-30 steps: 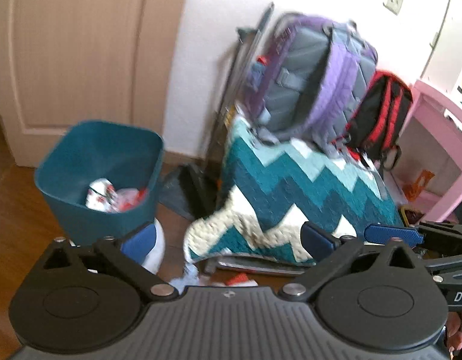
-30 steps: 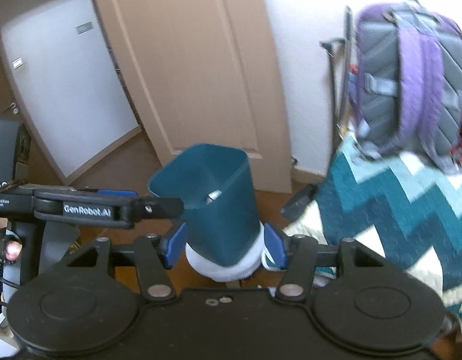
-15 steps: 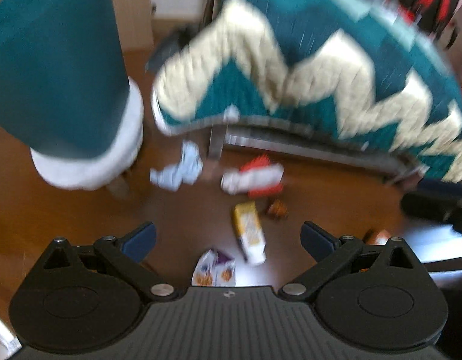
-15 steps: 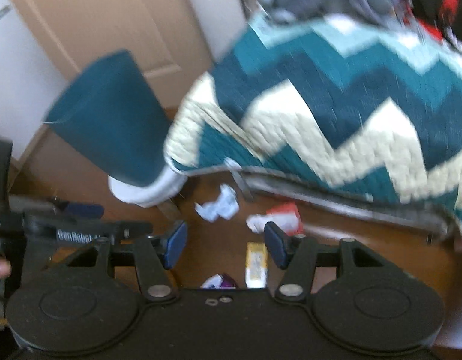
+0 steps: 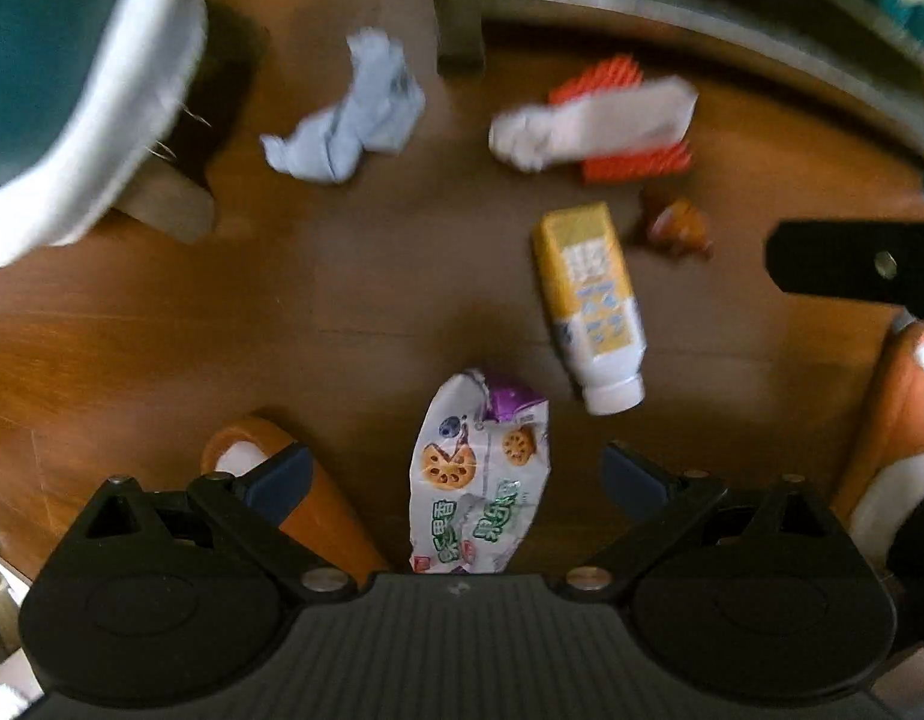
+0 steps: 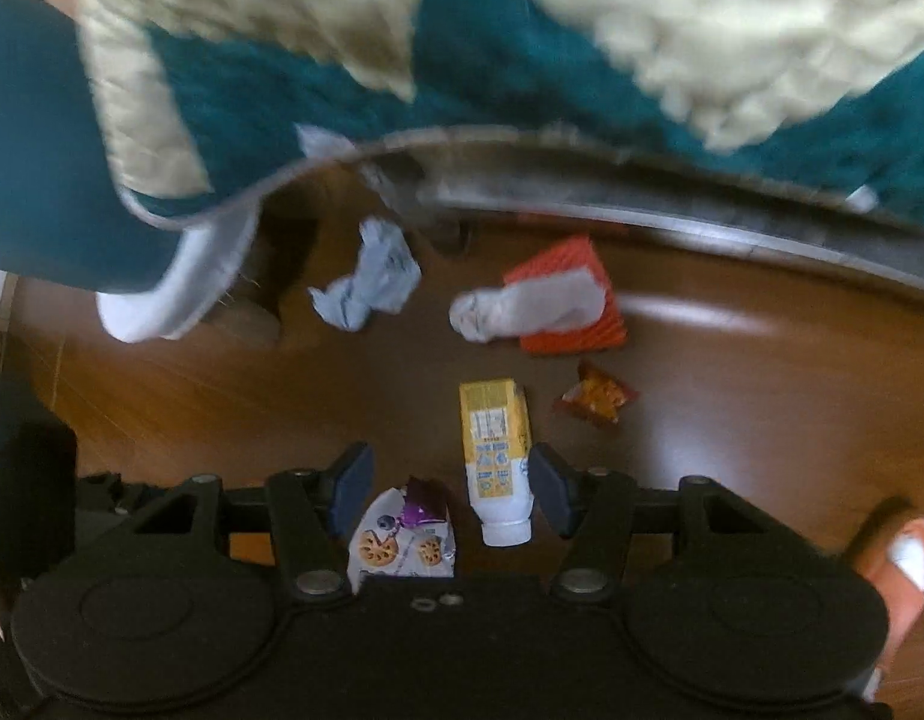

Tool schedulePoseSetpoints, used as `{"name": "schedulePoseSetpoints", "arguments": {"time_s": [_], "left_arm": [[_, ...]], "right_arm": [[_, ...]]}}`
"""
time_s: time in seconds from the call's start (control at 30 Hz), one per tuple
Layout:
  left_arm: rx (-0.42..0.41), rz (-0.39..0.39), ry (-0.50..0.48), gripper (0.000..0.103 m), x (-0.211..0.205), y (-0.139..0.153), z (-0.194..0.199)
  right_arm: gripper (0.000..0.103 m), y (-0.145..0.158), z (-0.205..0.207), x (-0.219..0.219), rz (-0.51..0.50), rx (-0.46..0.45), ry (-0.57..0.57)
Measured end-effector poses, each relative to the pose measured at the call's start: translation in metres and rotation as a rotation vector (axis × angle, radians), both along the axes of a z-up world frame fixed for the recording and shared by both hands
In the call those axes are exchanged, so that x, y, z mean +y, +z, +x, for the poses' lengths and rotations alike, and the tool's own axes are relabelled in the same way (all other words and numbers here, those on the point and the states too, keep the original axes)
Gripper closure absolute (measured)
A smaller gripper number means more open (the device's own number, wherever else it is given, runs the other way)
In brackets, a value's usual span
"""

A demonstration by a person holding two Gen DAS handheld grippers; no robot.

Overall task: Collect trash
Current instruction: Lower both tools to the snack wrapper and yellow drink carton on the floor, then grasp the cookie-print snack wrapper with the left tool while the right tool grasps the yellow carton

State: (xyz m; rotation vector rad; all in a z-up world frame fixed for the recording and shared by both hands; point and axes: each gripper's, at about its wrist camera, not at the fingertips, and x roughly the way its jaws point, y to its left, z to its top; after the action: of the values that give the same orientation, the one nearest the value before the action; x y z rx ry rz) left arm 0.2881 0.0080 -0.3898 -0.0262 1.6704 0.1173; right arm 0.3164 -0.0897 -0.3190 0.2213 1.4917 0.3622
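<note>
Left wrist view: left gripper [image 5: 456, 471] is held spread wide above the wooden floor [image 5: 132, 330], nothing pinched. A snack wrapper [image 5: 480, 480] is seen lying flat on the floor between the fingers. A yellow bottle [image 5: 588, 300] lies ahead and slightly right of the gripper, white cap pointed back toward it. Further ahead, a crumpled tissue [image 5: 348, 120] is seen to the left and a red-and-white packet [image 5: 600, 126] to the right; a small orange wrapper [image 5: 678, 228] sits just beside the bottle's far end. The teal bin [image 5: 48, 48] is seen far ahead-left. Part of the other gripper's black arm shows at the right edge.

Right wrist view: right gripper [image 6: 450, 489] is held spread, nothing pinched. The yellow bottle [image 6: 495, 450] lies on the floor with its cap end between the fingers, nearer the right finger; contact cannot be told. The snack wrapper [image 6: 402, 540] lies by the left finger. Tissue [image 6: 366, 282], red-and-white packet [image 6: 546, 300] and orange wrapper [image 6: 597, 399] are seen ahead. A teal and cream quilt [image 6: 462, 48] hangs over the far side.
</note>
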Motion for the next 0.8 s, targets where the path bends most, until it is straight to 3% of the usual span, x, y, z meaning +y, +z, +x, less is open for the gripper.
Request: {"name": "schedulePoseSetpoints", "arguments": {"time_s": [0.3,0.63,0.8], "left_arm": [[0.141,-0.022,-0.016,0.0,-0.005,-0.091,0.005],[0.179,-0.082,0.03,0.001,0.003,-0.142,0.002],[0.189,-0.109,0.063,0.019,0.008,-0.152,0.002]], "right_arm": [[0.046,-0.092,0.006,0.026,-0.043,0.121,0.067],[0.047,-0.15,0.014,0.045,-0.074,0.179,0.04],[0.045,-0.166,0.014,0.049,-0.088,0.196,0.054]]}}
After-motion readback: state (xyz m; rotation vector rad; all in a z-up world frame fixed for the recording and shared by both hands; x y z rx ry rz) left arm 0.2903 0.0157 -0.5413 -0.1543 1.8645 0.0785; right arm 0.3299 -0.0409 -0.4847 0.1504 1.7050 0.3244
